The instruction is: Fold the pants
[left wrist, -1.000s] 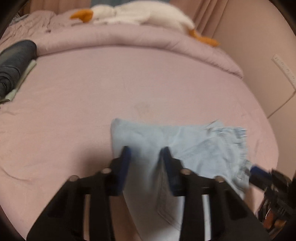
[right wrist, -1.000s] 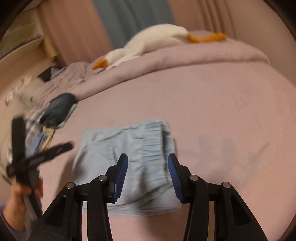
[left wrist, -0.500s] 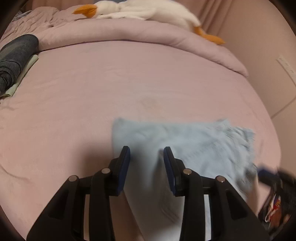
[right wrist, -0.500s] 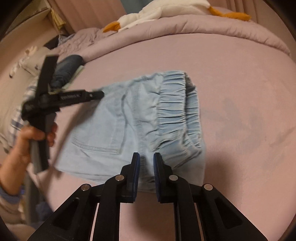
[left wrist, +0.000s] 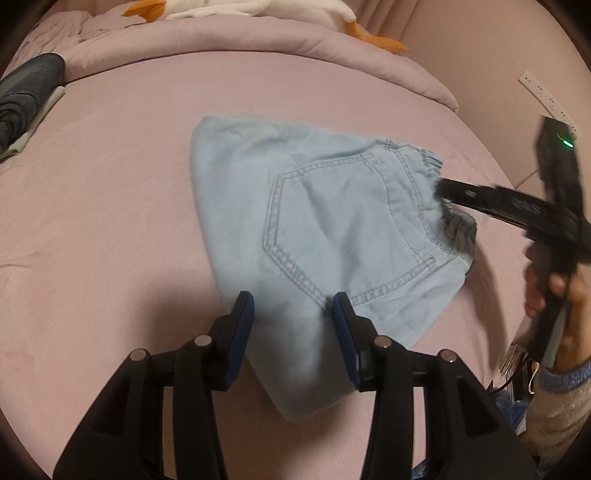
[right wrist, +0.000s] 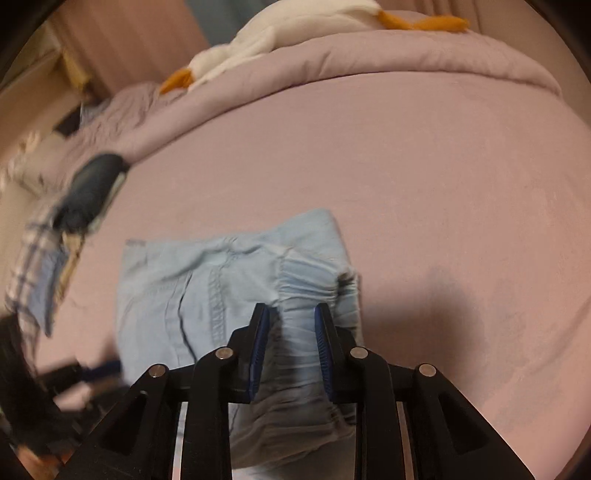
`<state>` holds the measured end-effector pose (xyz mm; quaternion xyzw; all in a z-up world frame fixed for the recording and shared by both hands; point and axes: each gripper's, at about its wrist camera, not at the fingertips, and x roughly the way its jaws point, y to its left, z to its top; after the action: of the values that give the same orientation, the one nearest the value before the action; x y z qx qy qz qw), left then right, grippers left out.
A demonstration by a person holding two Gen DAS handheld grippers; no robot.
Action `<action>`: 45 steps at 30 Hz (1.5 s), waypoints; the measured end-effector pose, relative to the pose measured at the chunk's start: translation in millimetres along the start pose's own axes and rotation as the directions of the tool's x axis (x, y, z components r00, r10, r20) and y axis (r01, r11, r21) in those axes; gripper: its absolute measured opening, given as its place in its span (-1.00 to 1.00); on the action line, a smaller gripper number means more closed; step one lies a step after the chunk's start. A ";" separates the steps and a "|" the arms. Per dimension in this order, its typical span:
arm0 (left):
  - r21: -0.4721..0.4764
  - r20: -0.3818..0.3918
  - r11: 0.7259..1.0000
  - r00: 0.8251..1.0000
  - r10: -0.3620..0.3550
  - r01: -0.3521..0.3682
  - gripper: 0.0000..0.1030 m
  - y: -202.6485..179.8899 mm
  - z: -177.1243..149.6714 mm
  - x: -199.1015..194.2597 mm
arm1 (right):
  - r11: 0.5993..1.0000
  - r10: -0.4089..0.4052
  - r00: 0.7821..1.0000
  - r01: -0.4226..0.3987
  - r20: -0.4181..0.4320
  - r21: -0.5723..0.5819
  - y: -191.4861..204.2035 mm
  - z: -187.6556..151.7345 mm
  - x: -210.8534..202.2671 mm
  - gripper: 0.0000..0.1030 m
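Note:
Light blue pants (left wrist: 332, 221) lie folded on the pink bed sheet (left wrist: 110, 184), back pocket up, elastic waistband to the right. My left gripper (left wrist: 291, 310) hovers at the near edge of the fold with its jaws opening; cloth lies beneath and between the fingers, unpinched. In the right wrist view the pants (right wrist: 177, 295) show their gathered waistband, which runs up between the fingers of my right gripper (right wrist: 291, 321). Its jaws are opening and stand a little apart around the cloth. The right gripper (left wrist: 441, 190) also shows from the side, its tip at the waistband.
A person's hand (left wrist: 565, 295) holds the right gripper by the bed's right edge. A white plush goose (left wrist: 240, 5) lies on the folded duvet (left wrist: 258, 40) at the back. Dark rolled clothing (left wrist: 26, 85) and a plaid cloth (right wrist: 33, 266) sit at the left. A power strip (left wrist: 543, 92) hangs on the wall.
My left gripper drew back from the pants and its jaws widened. My right gripper nearly shut above the waistband, then dropped closer to it and widened again.

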<state>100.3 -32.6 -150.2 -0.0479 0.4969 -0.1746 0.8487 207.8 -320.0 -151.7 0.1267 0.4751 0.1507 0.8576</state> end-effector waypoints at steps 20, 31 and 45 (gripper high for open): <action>-0.013 -0.005 0.999 0.999 0.046 -0.046 -0.10 -5.7 -23.5 -9.6 | 0.983 0.001 0.999 -0.007 -0.037 -0.182 33.7 -57.0 -22.4 -0.38; 0.011 0.024 0.997 0.997 0.079 -0.079 0.03 -7.8 -23.2 -19.7 | 0.994 0.042 0.999 -0.040 0.015 -0.104 24.9 -53.3 -57.3 -0.35; 0.019 0.028 0.993 0.993 0.112 -0.113 0.03 -15.8 -16.5 -12.8 | 0.989 -0.001 1.000 0.000 -0.005 -0.145 36.3 -50.3 -35.3 -0.21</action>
<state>76.5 -41.5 -143.9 -0.0132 0.4855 -0.1310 0.8643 142.1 -296.2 -137.1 0.0637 0.4650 0.1849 0.8635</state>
